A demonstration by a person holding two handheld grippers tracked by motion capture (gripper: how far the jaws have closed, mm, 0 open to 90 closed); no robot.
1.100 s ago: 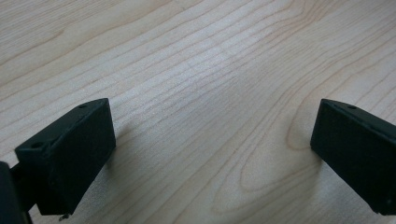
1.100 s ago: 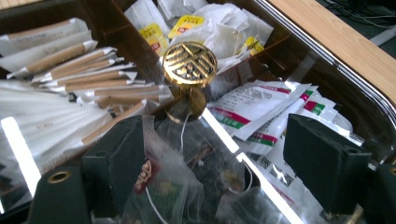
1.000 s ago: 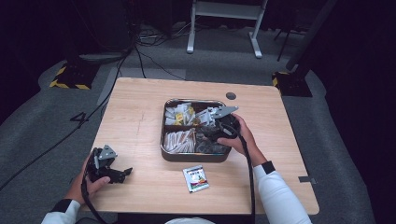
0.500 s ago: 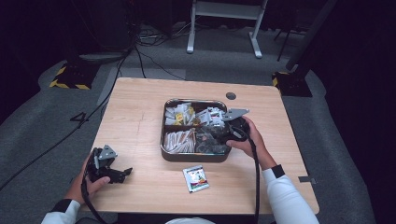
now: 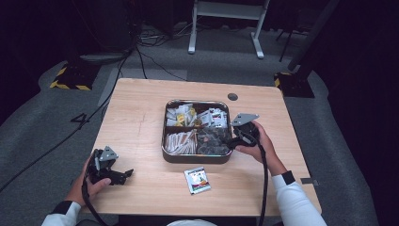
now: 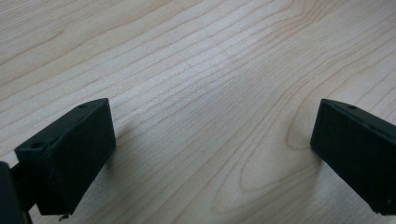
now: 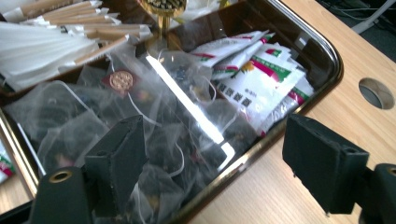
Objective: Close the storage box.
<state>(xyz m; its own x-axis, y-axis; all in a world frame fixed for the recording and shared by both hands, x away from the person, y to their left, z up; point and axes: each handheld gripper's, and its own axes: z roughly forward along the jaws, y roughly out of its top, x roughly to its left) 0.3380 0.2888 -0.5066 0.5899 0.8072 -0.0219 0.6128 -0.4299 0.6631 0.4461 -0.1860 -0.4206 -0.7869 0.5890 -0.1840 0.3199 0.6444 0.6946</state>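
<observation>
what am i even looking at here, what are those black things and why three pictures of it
A person sits at a wooden table holding a hand-held two-jaw gripper in each hand; no robot arm is involved. The high view comes from a fixed camera above. The other two come from small cameras riding on each gripper, looking along its black jaws.

The left gripper rests low over bare wood, jaws apart, holding nothing. The right gripper sits at the right edge of a divided metal tray, jaws open over clear tea bags, gripping nothing. The tray also holds white-and-red sachets and paper sticks. One loose sachet lies on the table in front of the tray.
</observation>
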